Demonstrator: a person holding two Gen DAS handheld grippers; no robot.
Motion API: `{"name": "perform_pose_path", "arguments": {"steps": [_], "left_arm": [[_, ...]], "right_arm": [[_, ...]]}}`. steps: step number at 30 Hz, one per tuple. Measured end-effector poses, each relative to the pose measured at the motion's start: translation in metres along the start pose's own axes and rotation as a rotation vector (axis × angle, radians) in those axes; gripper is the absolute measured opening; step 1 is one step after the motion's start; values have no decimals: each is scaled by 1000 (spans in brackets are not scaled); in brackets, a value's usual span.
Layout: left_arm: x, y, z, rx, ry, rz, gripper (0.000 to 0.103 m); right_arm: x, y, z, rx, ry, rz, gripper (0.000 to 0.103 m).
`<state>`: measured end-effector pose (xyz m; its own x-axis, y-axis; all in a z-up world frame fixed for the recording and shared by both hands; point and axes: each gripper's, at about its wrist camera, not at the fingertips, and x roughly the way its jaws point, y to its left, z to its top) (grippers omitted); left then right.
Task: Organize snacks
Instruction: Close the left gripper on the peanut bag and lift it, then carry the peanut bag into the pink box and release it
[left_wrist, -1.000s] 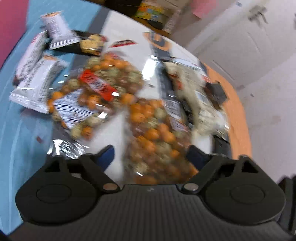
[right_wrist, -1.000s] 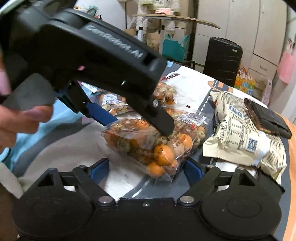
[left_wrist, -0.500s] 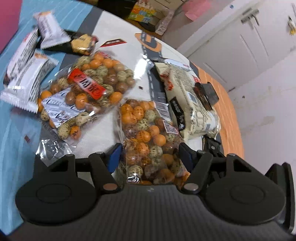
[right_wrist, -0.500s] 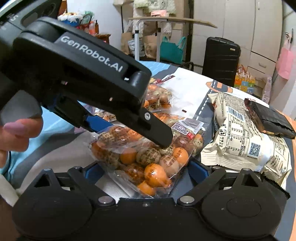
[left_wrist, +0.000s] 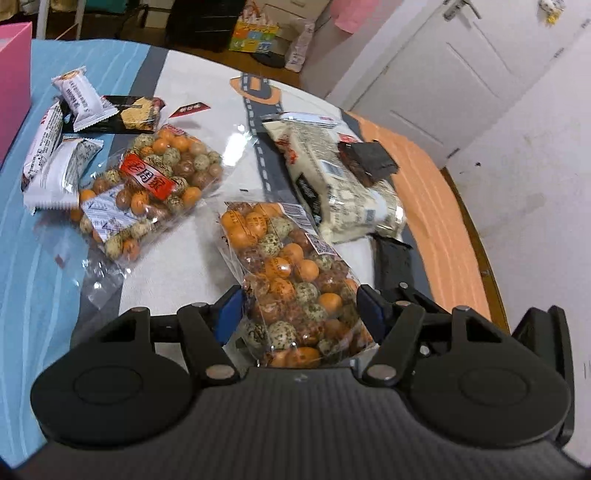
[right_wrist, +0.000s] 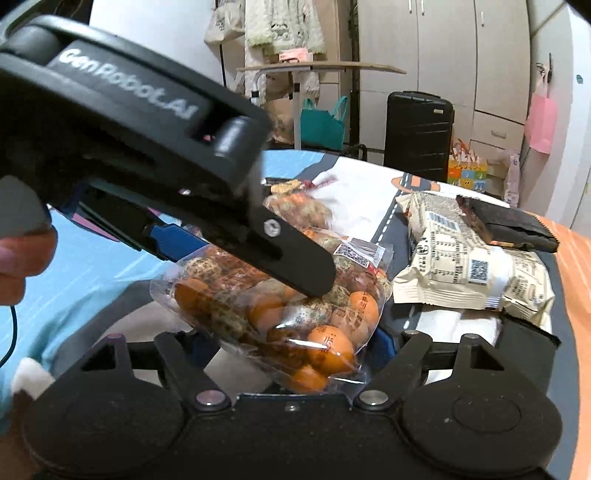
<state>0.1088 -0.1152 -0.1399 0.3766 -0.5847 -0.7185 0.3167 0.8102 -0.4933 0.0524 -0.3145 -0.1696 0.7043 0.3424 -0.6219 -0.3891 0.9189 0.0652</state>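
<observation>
Left claw (left_wrist: 299, 314), wide a second ago, now clamped on nut bag (left_wrist: 295, 280); right claw (right_wrist: 295, 343) just narrowing around its 6 o'clock end, contact unclear.

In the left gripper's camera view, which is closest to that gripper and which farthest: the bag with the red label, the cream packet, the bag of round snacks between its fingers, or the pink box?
1. Bag of round snacks, between the left gripper fingers.
2. and 3. Red-label bag, left, and cream packet, right: too close to call.
4. Pink box, far left edge.
</observation>
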Motion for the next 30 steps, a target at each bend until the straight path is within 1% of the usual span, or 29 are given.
{"name": "perform_pose_path", "arguments": {"steps": [4, 7, 13, 17, 24, 30], "left_arm": [[-15, -11, -10, 12, 10, -18, 65], [-31, -18, -16, 30, -10, -12, 65], [-61, -23, -20, 41, -49, -25, 64], [-83, -23, -22, 42, -72, -21, 64], [-133, -17, -23, 23, -118, 12, 64], [-179, -3, -20, 5, -145, 81, 64]], "right_arm": [[-15, 4, 3, 1, -14, 0, 84], [-24, 12, 7, -12, -28, -3, 84], [-43, 28, 15, -64, -77, -15, 83], [-52, 39, 24, -91, -95, -1, 83], [-61, 69, 52, -168, -116, 46, 83], [-61, 101, 75, -207, -124, 113, 83]]}}
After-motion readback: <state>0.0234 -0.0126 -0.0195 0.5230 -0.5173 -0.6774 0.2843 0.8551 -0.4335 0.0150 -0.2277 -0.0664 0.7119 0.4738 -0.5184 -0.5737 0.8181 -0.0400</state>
